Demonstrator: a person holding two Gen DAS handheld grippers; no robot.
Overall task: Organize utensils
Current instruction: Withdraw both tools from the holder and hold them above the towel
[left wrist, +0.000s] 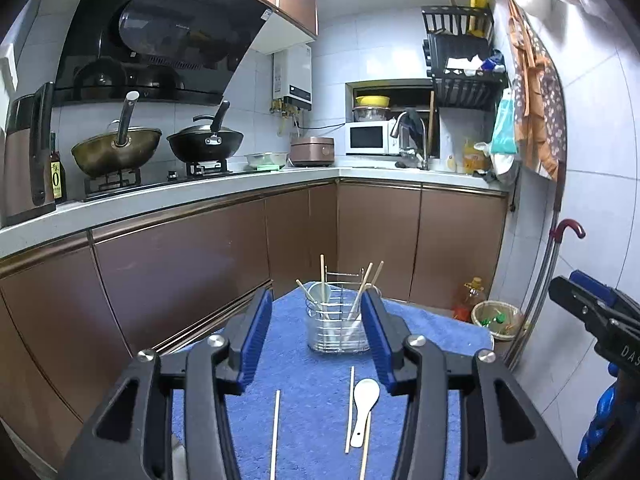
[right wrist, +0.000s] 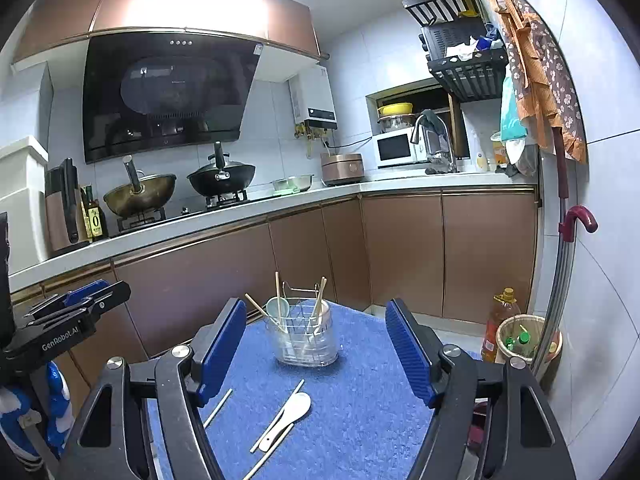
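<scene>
A clear utensil holder with a wire rack stands at the far end of a blue towel. It holds a pale spoon and several chopsticks. On the towel lie a white spoon and three loose chopsticks. My left gripper is open and empty above the towel. My right gripper is open and empty too, and it shows at the right edge of the left wrist view.
Brown cabinets and a white counter with woks wrap around behind. A basket and an oil bottle stand on the floor to the right, beside an umbrella on the wall.
</scene>
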